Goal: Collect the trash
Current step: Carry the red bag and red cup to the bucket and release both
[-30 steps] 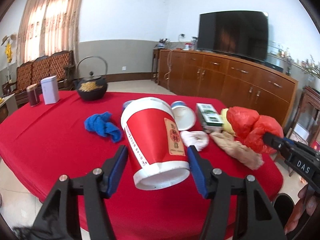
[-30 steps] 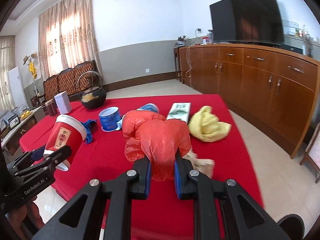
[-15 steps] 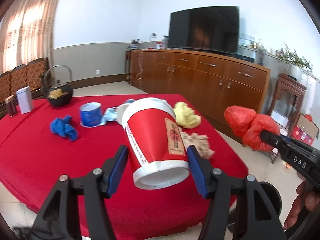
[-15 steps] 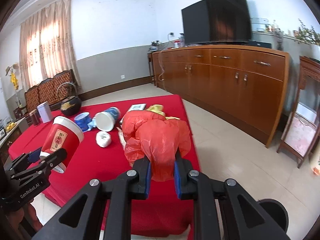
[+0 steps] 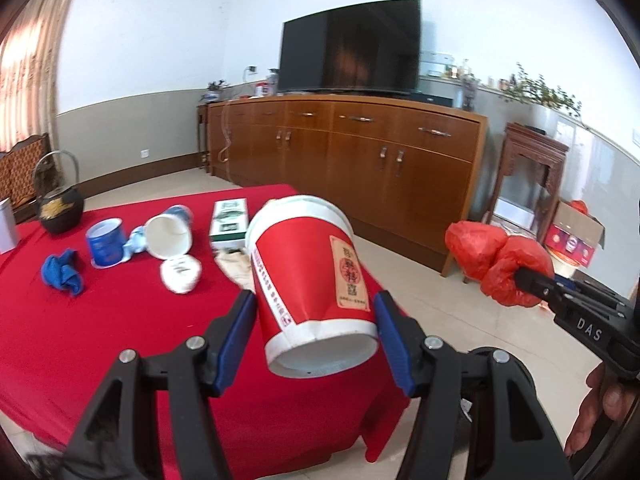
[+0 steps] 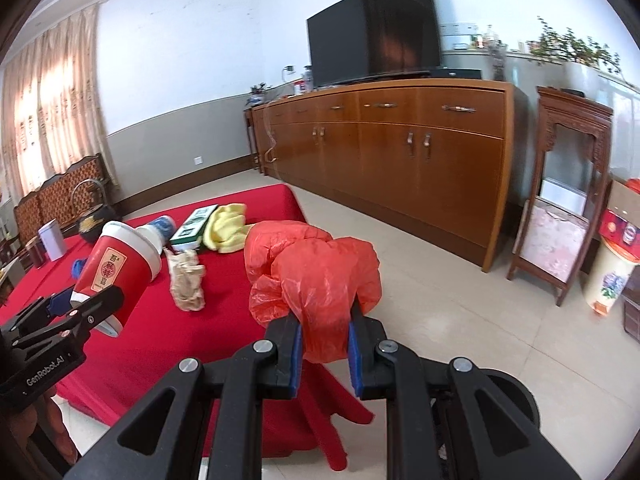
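Note:
My left gripper [image 5: 316,320] is shut on a large red paper cup [image 5: 308,276] with white rims, held tilted above the corner of the red table [image 5: 100,340]; the cup also shows in the right wrist view [image 6: 120,264]. My right gripper [image 6: 324,340] is shut on a crumpled red plastic bag [image 6: 316,276], held past the table edge over the floor; the bag shows in the left wrist view [image 5: 496,260]. More trash lies on the table: a tipped white cup [image 5: 170,232], a blue cup [image 5: 105,242], a crumpled brown paper [image 6: 186,276], a white lid [image 5: 180,276].
A green-white box [image 5: 229,224], a yellow cloth [image 6: 228,226], a blue cloth [image 5: 62,274] and a black teapot [image 5: 58,206] are on the table. A long wooden sideboard [image 6: 400,152] with a TV stands behind. A pale bin [image 6: 610,280] stands on the floor at far right.
Both grippers have swung right and drawn back from the table, still holding the cup and the bag. The bag now hangs over the floor beyond the table edge.

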`<state>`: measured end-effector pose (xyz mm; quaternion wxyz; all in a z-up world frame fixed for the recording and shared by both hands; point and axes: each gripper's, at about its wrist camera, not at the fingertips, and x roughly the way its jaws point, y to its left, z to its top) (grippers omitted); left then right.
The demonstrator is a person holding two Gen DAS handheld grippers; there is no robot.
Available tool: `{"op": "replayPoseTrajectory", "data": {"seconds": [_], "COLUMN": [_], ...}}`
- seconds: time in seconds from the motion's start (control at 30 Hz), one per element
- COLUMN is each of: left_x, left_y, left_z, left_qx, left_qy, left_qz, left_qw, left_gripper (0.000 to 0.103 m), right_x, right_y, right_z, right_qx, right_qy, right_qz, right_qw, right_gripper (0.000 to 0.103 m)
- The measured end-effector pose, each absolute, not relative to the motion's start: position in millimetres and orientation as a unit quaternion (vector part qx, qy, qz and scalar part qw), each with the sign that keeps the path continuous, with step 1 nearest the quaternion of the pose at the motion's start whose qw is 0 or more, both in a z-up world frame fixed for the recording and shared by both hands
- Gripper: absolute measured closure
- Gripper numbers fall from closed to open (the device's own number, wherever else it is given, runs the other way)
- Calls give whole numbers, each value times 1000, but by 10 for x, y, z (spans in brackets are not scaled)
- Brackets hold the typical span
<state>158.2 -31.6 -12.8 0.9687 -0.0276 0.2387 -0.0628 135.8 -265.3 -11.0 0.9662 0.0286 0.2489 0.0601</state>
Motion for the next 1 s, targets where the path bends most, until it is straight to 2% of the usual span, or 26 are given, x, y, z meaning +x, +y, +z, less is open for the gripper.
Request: {"op": "replayPoseTrajectory", "data": {"seconds": [0.63,1.0], "left_x": [1644,1691], "left_y": [-1507,-2229], "left_z": [-273,-610], "left_qx": [21,45], "left_qy": [258,295], "left_qz": [-187,-261], "left_qw": [948,918], "left_gripper": [41,42], "right_x": [965,850], "right_y": [-3931,-4538], "right_z": [-311,-656], "right_qx": [60,74], "right_qy": [266,302], "right_qz": [-48,-87], "right_qw": [961,946], "right_gripper": [83,83]}}
